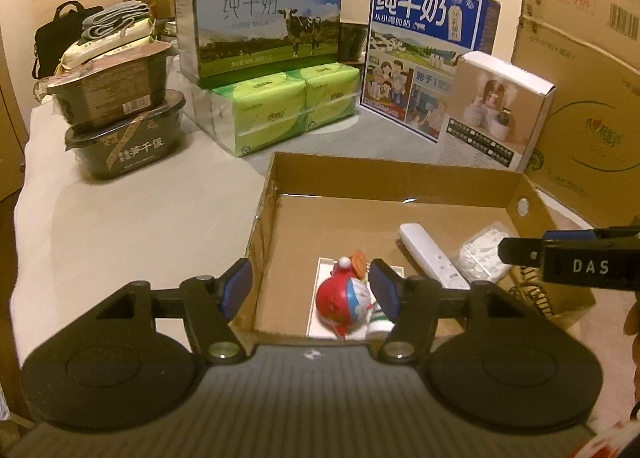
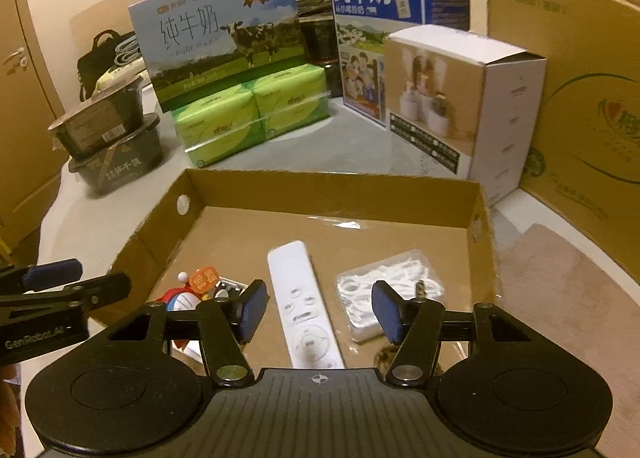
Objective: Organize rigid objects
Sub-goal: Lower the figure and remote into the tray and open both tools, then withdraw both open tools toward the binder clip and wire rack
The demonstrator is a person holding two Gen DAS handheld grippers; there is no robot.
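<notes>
An open shallow cardboard box (image 1: 400, 172) (image 2: 328, 186) sits on the table. In it lie a red and blue Doraemon toy (image 1: 340, 298) (image 2: 184, 300) on a white card (image 1: 316, 322), a small white bottle (image 1: 378, 324), a white remote (image 1: 432, 256) (image 2: 302, 302) and a clear bag of white floss picks (image 1: 482, 254) (image 2: 384, 282). My left gripper (image 1: 310, 288) is open above the toy at the box's near left. My right gripper (image 2: 318, 308) is open and empty above the remote; it shows at the right edge of the left wrist view (image 1: 568, 258).
Behind the box stand two milk cartons (image 1: 260, 14) (image 1: 428, 54), green tissue packs (image 1: 280, 106), a white humidifier box (image 1: 496, 110) and stacked black food bowls (image 1: 120, 114). A large cardboard carton (image 1: 580, 98) stands at the right.
</notes>
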